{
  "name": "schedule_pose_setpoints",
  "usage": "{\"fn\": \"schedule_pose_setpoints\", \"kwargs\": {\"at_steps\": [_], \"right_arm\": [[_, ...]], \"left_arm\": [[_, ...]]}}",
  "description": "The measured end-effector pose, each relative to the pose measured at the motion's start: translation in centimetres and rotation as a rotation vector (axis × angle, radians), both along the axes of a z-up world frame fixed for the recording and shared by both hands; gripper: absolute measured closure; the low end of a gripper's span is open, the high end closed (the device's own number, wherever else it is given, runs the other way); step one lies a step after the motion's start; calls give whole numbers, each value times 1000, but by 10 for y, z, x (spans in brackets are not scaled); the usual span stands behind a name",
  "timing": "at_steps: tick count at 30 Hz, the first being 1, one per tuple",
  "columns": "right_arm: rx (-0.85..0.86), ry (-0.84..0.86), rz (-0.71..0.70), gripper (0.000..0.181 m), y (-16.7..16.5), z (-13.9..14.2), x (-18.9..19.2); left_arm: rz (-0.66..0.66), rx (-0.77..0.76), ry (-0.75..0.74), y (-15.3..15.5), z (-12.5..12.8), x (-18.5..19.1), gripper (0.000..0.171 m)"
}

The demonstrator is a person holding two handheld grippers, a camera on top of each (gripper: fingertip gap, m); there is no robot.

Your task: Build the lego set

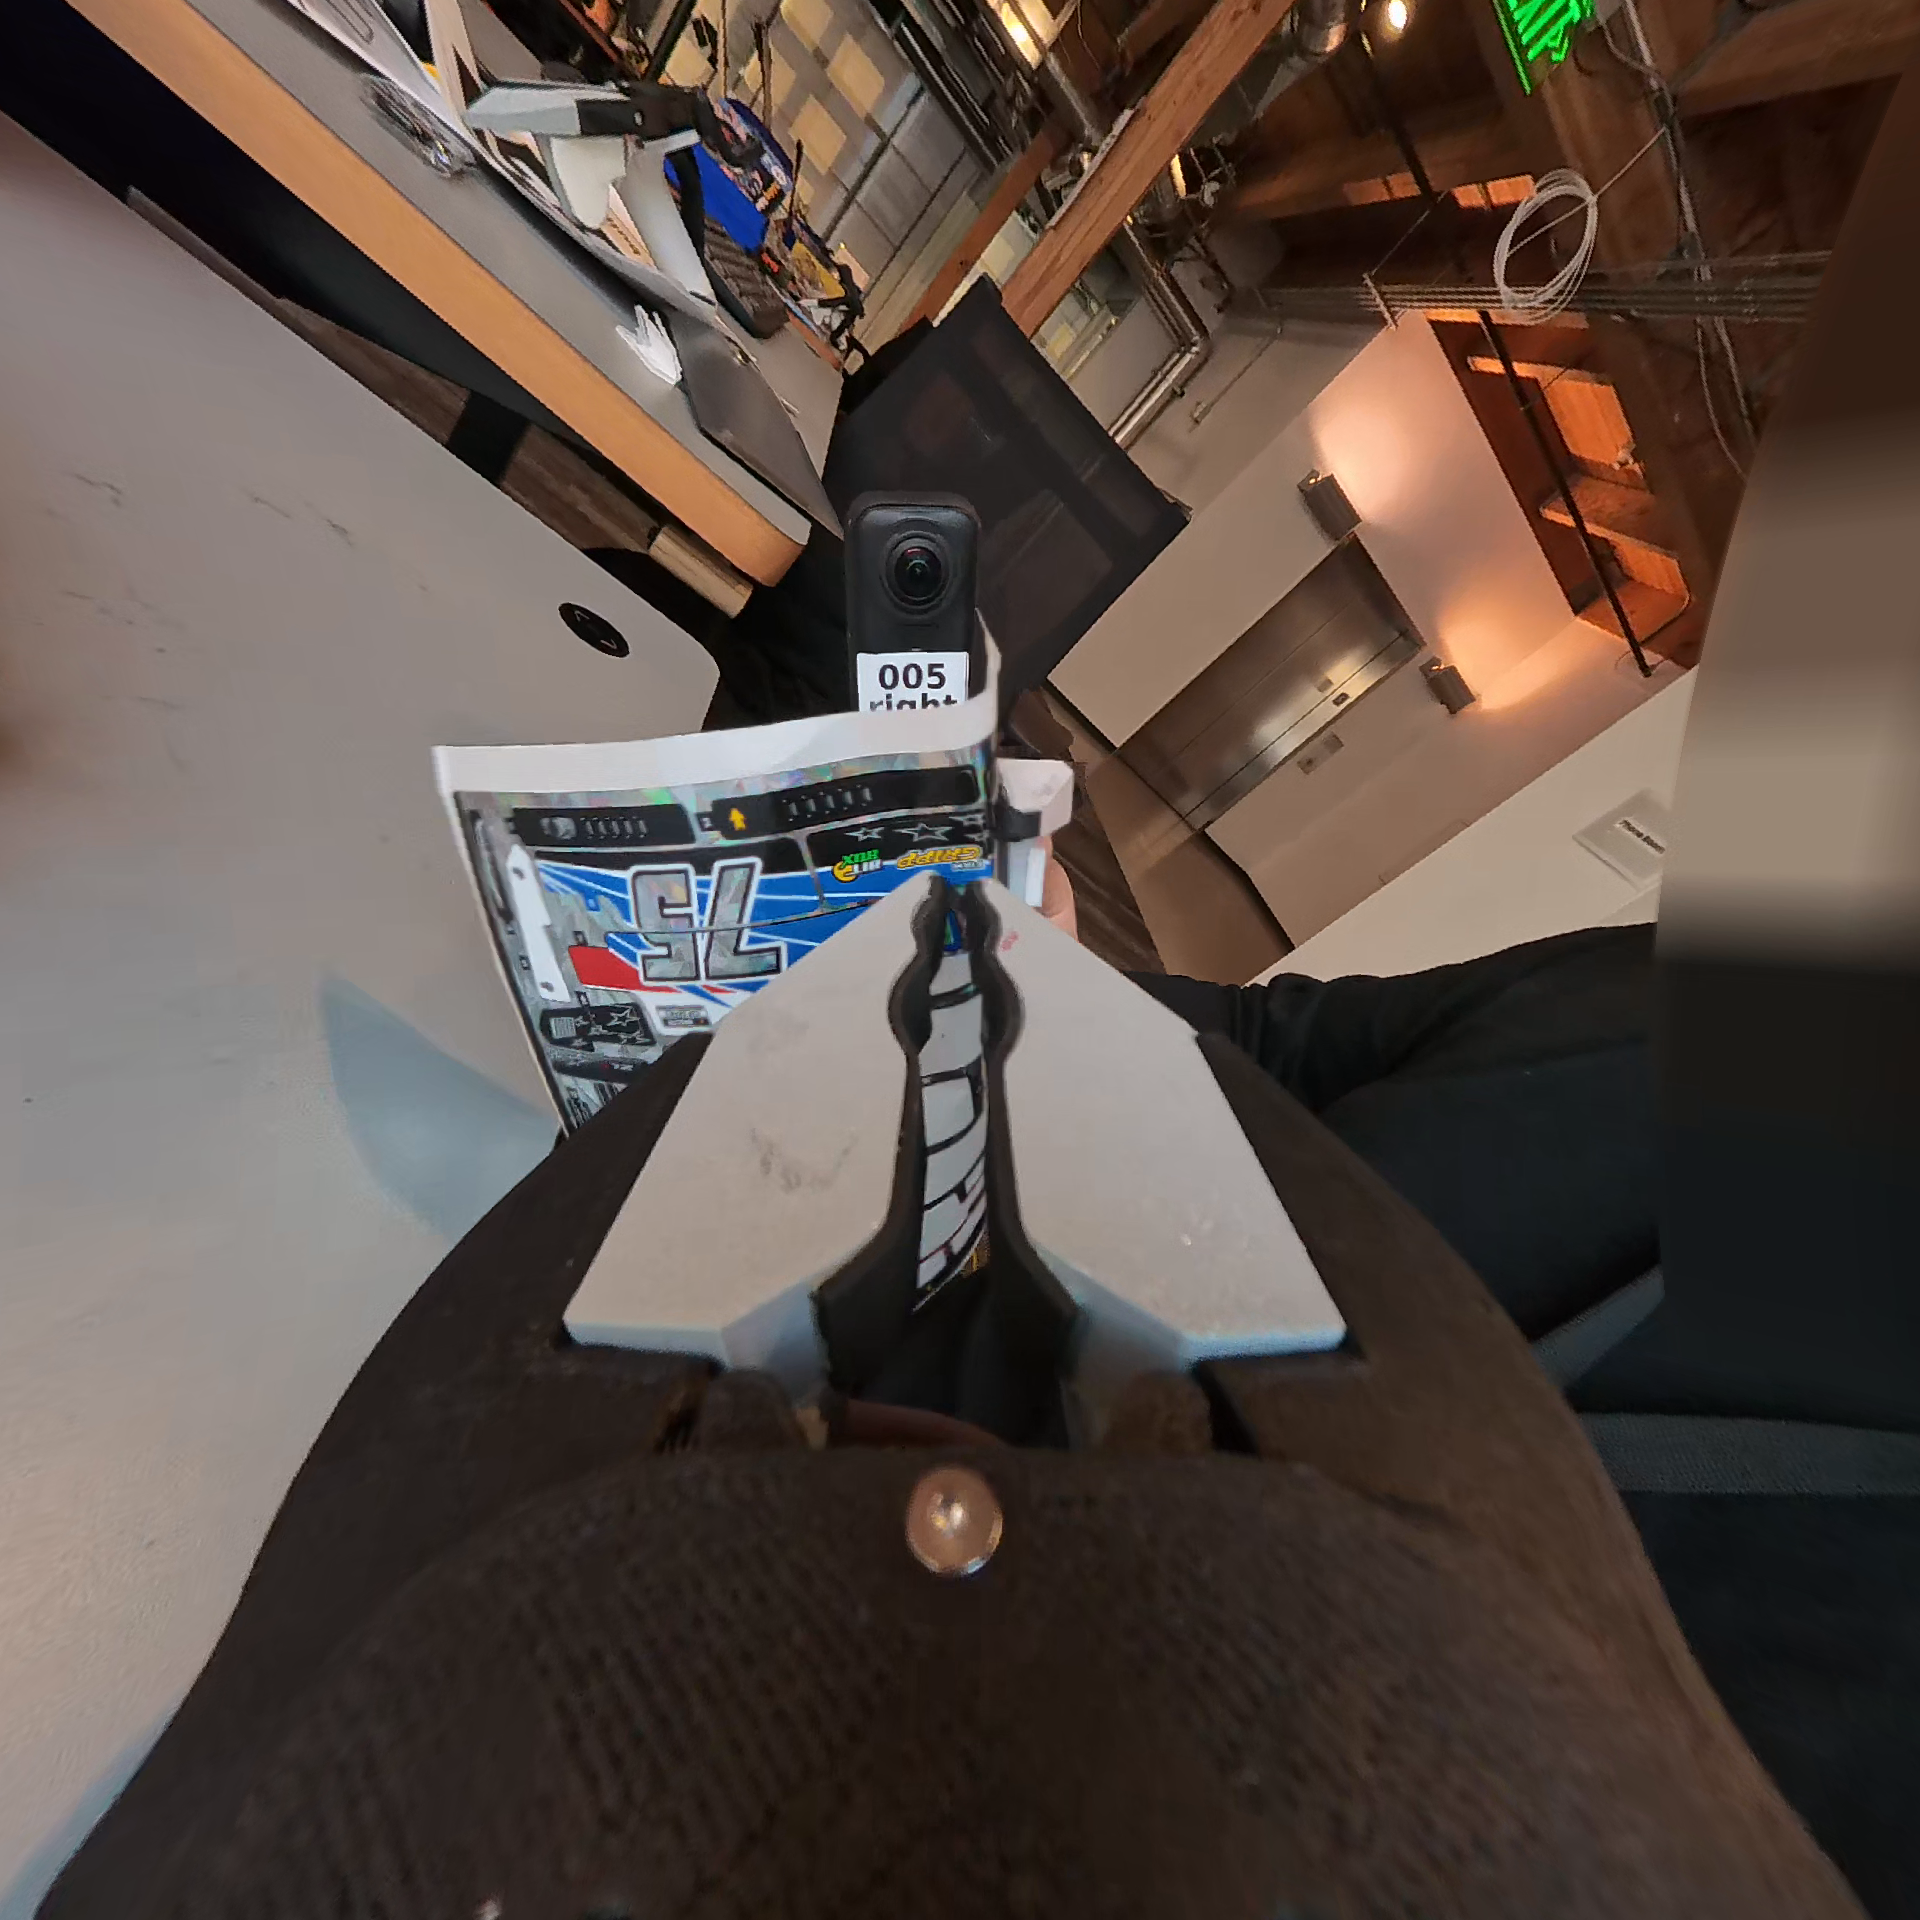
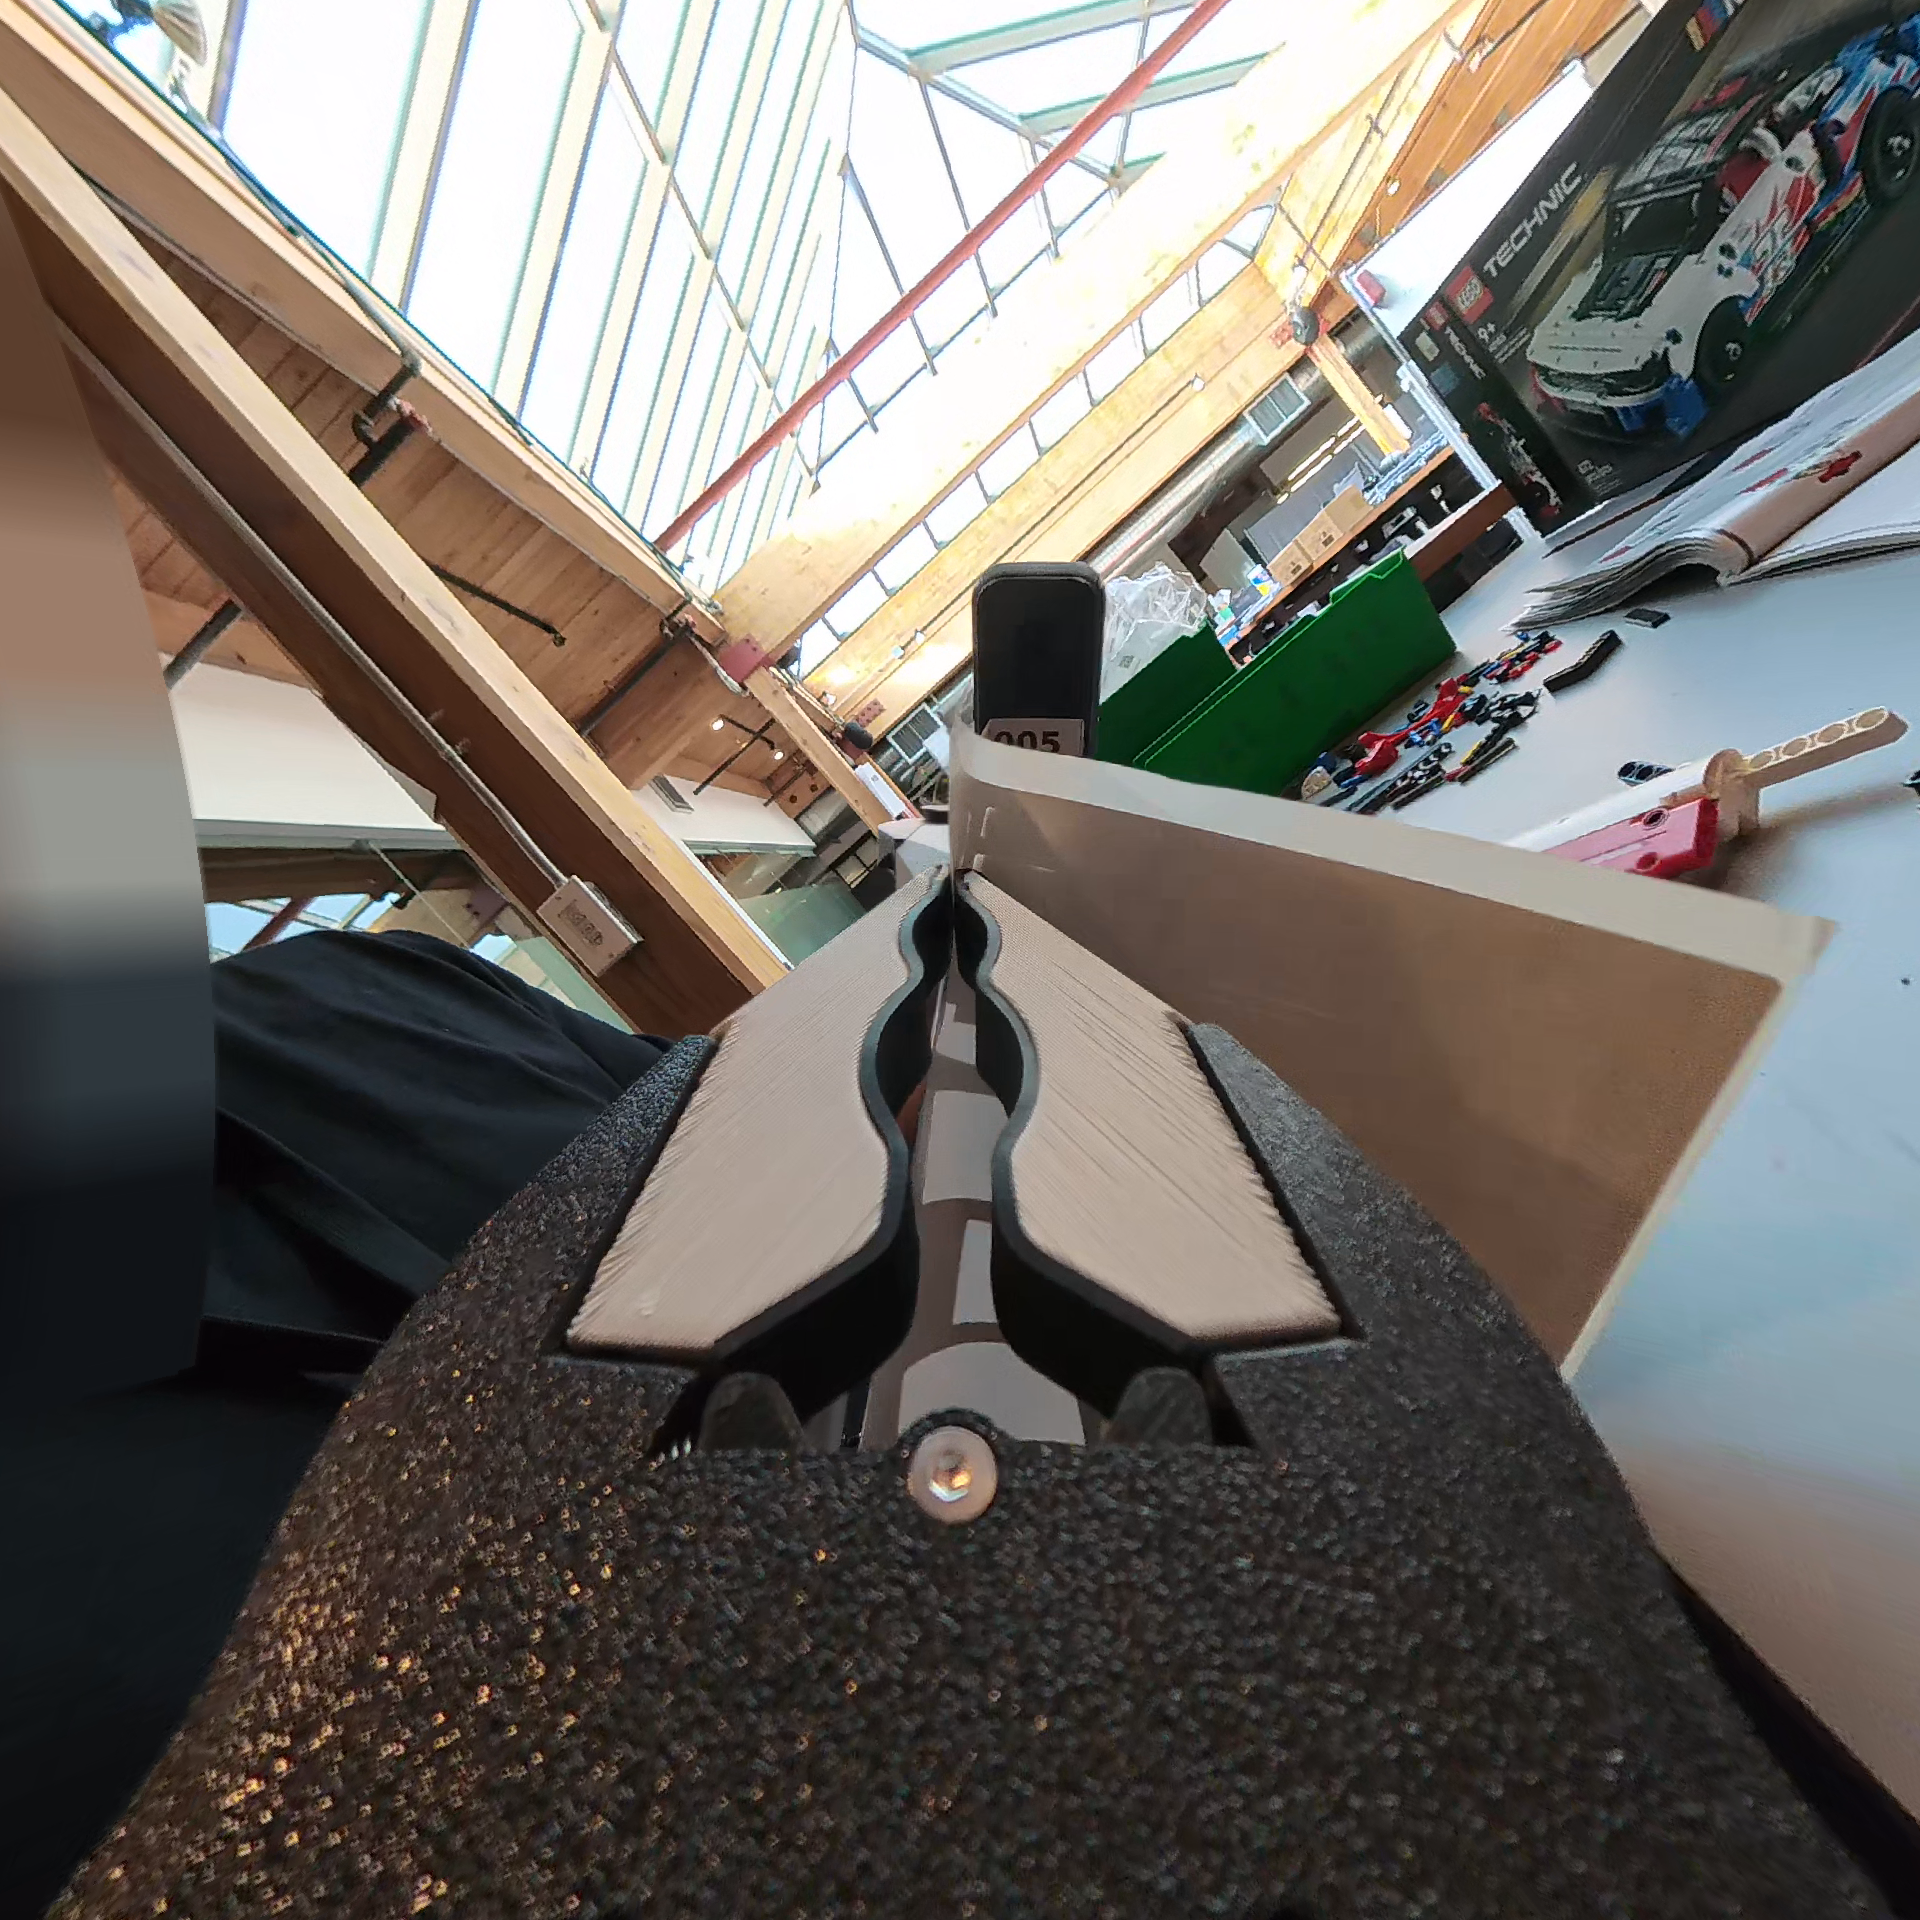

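A sticker sheet (image 1: 665, 894) with a blue, red and silver racing print is held up above the grey table (image 1: 208, 727). My left gripper (image 1: 951, 888) is shut on its near edge; the sheet runs down between the pads. My right gripper (image 2: 954, 883) is shut on the same sheet; in the right wrist view I see the sheet's plain grey back (image 2: 1351, 997) bending away to the right. The two grippers face each other: the right gripper's camera (image 1: 914, 582) stands just behind the sheet, and the left gripper's camera (image 2: 1034, 655) shows in the right wrist view.
On the table to the right lie several loose Lego parts (image 2: 1455, 727), a red and tan assembly (image 2: 1683, 821), an open instruction booklet (image 2: 1766, 499), the set's box (image 2: 1704, 249) and a green bin (image 2: 1299, 675). A person's black sleeve (image 1: 1455, 1039) is close by. My two grippers' fingertips are within a few centimetres of each other.
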State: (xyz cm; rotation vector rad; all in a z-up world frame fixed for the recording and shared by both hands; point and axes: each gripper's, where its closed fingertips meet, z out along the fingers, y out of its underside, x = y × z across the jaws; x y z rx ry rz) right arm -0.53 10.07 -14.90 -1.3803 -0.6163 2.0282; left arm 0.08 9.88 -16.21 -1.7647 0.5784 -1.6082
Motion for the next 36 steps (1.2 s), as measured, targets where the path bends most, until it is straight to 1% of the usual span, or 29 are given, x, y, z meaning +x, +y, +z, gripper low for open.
{"fn": "schedule_pose_setpoints", "kwargs": {"at_steps": [2,5,10,12,15,18,21,23,25,26,27,33,36], "right_arm": [[-1,-3,-12,181,2,0,1],[24,-29,-34,181,3,-3,0],[73,-62,-51,181,0,-3,-3],[86,-70,-58,181,0,-4,-4],[88,-73,-52,181,-1,-4,-4],[84,-76,-50,181,-1,-6,-5],[86,-75,-48,181,-2,-5,-5],[89,-76,-50,181,-2,-5,-5],[89,-79,-52,181,-2,-5,-5],[89,-82,-55,181,-1,-6,-5],[89,-83,-57,181,-1,-6,-5],[96,-85,-57,181,-2,-6,-6],[92,-88,-59,181,-1,-7,-6]], "left_arm": [[1,3,0,0,1,-1,168],[-2,-6,10,-1,0,-3,154],[15,-14,38,1,-4,-2,149],[22,-12,48,2,-6,-2,150],[16,-6,32,1,-3,-2,158],[1,-4,17,-2,0,-1,156],[15,-7,20,1,-2,-3,164],[14,-12,7,1,-1,-3,166],[13,-12,10,1,-1,-3,164],[10,-13,13,0,-2,-2,157],[6,-14,13,-1,-1,-2,155],[37,-4,39,4,-5,-4,157],[33,5,39,3,-4,-3,162]]}}
